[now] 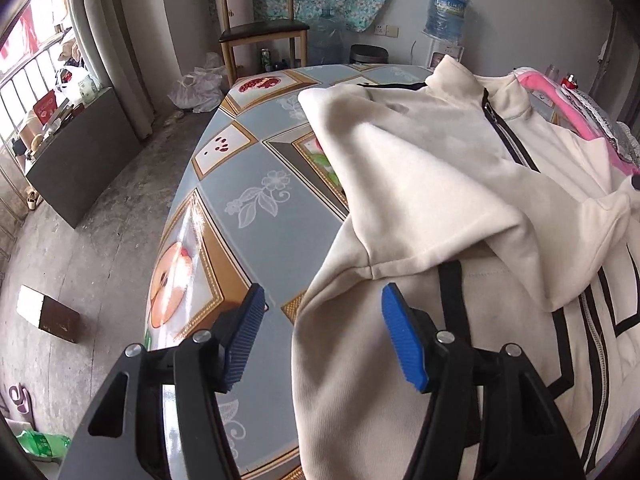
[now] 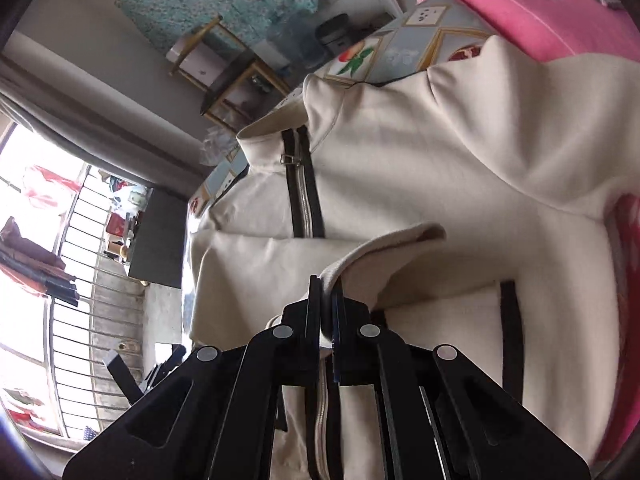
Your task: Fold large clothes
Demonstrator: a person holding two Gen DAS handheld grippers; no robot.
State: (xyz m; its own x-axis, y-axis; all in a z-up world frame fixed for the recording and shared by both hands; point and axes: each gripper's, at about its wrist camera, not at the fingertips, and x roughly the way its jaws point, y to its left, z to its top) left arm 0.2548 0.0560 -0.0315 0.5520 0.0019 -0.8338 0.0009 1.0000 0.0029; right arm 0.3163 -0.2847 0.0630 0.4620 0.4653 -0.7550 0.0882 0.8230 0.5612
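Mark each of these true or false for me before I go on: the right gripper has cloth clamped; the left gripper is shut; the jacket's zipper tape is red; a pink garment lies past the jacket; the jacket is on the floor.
1. The right gripper has cloth clamped. True: it is shut on an edge of the cream jacket.
2. The left gripper is shut. False: it is open, with nothing between its blue pads.
3. The jacket's zipper has red tape. False: the tape is black.
4. A pink garment lies past the jacket. True.
5. The jacket is on the floor. False: it lies on the table with the patterned cover.
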